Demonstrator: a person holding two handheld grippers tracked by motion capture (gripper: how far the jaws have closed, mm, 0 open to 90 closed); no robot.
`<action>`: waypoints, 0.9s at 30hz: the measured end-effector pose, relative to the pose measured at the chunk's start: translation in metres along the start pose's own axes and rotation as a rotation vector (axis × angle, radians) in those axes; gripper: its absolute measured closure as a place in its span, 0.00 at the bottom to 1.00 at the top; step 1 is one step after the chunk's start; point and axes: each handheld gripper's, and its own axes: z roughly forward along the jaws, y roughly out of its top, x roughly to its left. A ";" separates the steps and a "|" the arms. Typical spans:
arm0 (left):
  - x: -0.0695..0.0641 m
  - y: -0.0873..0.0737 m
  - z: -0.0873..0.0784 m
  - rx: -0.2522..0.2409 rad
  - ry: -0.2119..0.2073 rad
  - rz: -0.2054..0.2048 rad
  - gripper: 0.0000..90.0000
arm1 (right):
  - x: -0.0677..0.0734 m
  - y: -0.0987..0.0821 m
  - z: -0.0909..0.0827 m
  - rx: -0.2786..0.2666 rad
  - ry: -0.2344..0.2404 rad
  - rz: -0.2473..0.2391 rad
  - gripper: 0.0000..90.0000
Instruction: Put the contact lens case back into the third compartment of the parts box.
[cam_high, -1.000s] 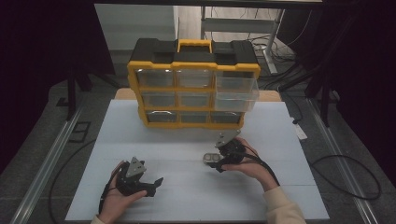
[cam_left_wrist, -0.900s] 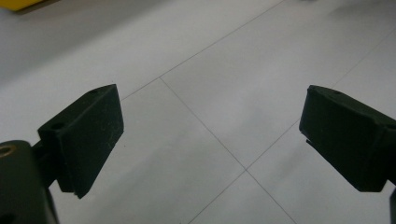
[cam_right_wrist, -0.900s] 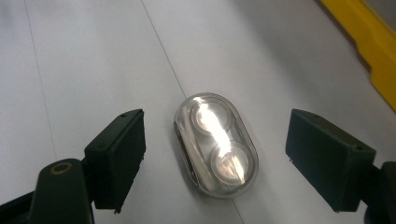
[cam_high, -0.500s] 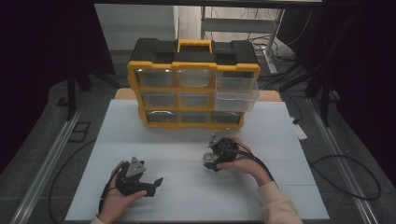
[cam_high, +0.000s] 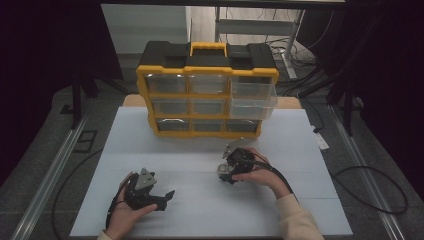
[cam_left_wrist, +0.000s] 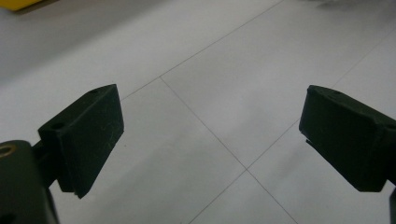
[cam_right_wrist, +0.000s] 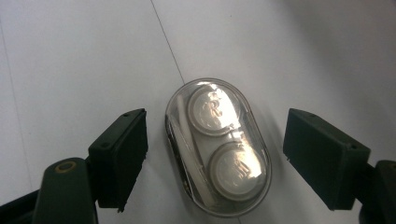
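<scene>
**Lining up on the lens case**

White foam board covers the table (cam_high: 300, 200), dark curtains hang at both sides, and a yellow-and-black drawer organizer (cam_high: 207, 95) stands at the far edge with one clear drawer (cam_high: 252, 102) at its right pulled out — I judge that is the place waiting for what I am about to pick up.

My right gripper (cam_right_wrist: 215, 158) points down at a clear oval contact lens case (cam_right_wrist: 217, 147) lying flat on the board, well in front of the organizer and a little to its right. Its two round caps sit one above the other in the right gripper view, an R on the upper one. I have set my jaws on either side of its long flanks — wide apart, pads clear of the plastic, nothing gripped yet. Straddling the narrow width makes sense to me: the flanks are straighter than the rounded ends, so the pads should seat better and the smooth shell is less likely to squirt out.

My left gripper (cam_left_wrist: 210, 140) rests low on the near left of the board, jaws spread over bare surface, holding nothing. I keep it there, well apart from the case, so it stays out of the right hand's (cam_high: 260, 172) way.

In my judgement, the next move calls for a short drop and an even squeeze, centred between the two caps.
</scene>
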 end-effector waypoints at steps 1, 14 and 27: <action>0.000 0.000 0.000 0.001 0.000 0.000 0.08 | 0.000 0.000 0.000 0.003 0.001 -0.001 0.25; 0.000 0.000 0.001 0.002 0.000 0.001 0.08 | -0.004 -0.001 0.002 0.004 0.027 -0.003 0.31; -0.001 0.001 0.002 0.003 -0.001 0.004 0.08 | -0.007 0.000 -0.001 0.000 0.045 -0.032 0.50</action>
